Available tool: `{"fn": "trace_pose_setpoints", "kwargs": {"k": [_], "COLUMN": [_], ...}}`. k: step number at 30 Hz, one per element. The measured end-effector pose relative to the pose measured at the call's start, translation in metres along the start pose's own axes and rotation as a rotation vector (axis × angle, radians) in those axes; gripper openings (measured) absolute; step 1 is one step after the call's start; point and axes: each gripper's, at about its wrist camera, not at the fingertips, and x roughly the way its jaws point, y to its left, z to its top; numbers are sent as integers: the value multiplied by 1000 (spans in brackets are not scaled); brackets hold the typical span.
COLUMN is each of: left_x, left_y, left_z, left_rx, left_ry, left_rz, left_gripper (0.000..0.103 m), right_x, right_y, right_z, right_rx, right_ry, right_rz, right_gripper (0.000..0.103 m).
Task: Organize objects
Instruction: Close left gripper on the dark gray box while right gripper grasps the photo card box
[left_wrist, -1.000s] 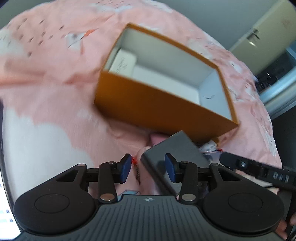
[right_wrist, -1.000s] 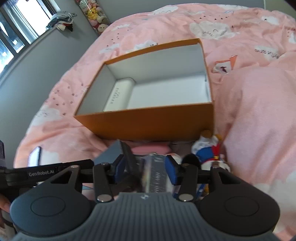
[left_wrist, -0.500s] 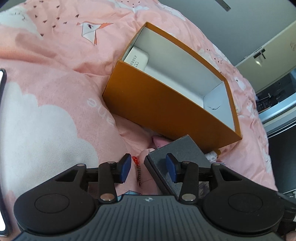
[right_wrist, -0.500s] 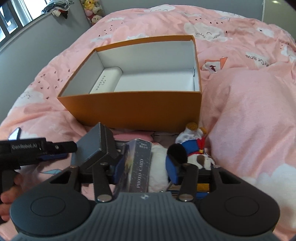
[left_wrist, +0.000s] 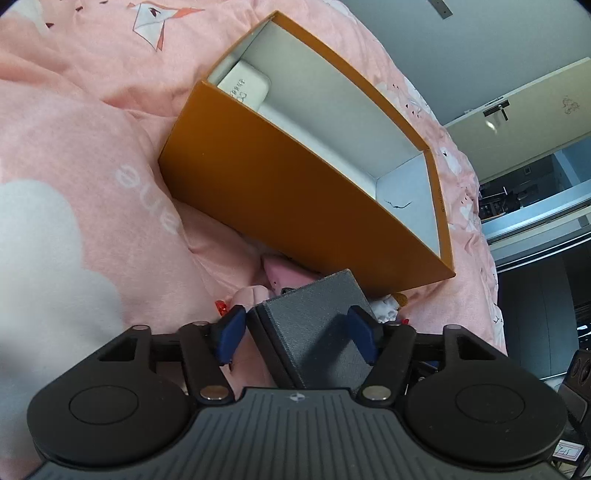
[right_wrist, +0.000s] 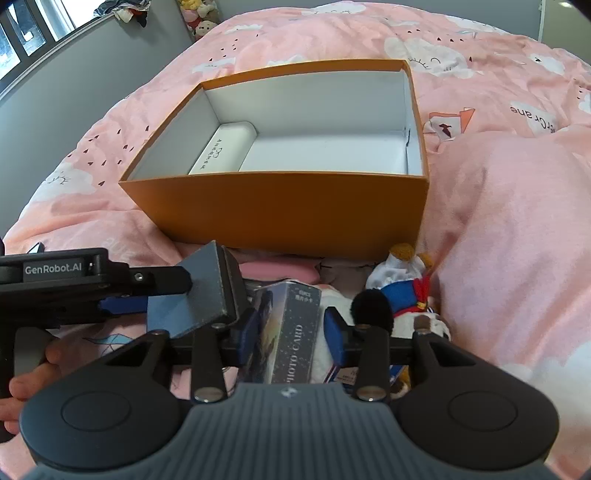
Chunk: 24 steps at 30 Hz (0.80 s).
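Note:
An open orange box (left_wrist: 295, 177) (right_wrist: 288, 210) sits on the pink bed and holds a white case (right_wrist: 225, 147) (left_wrist: 245, 88) at one end. My left gripper (left_wrist: 297, 332) is open around a grey box (left_wrist: 314, 328), its pads on either side; whether they press it I cannot tell. In the right wrist view the left gripper (right_wrist: 122, 291) reaches onto that grey box (right_wrist: 199, 291). My right gripper (right_wrist: 291, 328) is open around a dark photo-card box (right_wrist: 291, 328) without clamping it.
A plush toy in blue and red (right_wrist: 402, 288) and a pink item (right_wrist: 280, 273) (left_wrist: 280, 273) lie in front of the orange box. The pink cloud-print bedding (right_wrist: 517, 240) bulges at the right. A grey wall and window are at the far left.
The left gripper has moved forward so both pads now straddle the grey box. The right gripper has moved closer to the photo-card box and the orange box.

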Motion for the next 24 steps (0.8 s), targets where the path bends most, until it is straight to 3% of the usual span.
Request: {"fn": "trace_pose_setpoints", "kwargs": {"k": [6, 15, 18, 22, 24], "left_x": [10, 12, 9, -9, -19], "left_y": [5, 4, 2, -3, -12], "left_z": [-1, -5, -6, -8, -8], "left_rx": [-33, -5, 10, 61, 106], "left_ry": [31, 77, 78, 20, -22], "left_rz": [-68, -84, -74, -43, -38], "left_gripper": [76, 86, 79, 50, 42], "right_x": [1, 4, 2, 1, 2], "right_y": [-3, -8, -9, -13, -15], "right_z": [-1, -3, -4, -6, -8], "right_rx": [41, 101, 116, 135, 157], "right_ry": [5, 47, 65, 92, 114], "right_rz": [57, 98, 103, 112, 135], "right_gripper": [30, 29, 29, 30, 29]}}
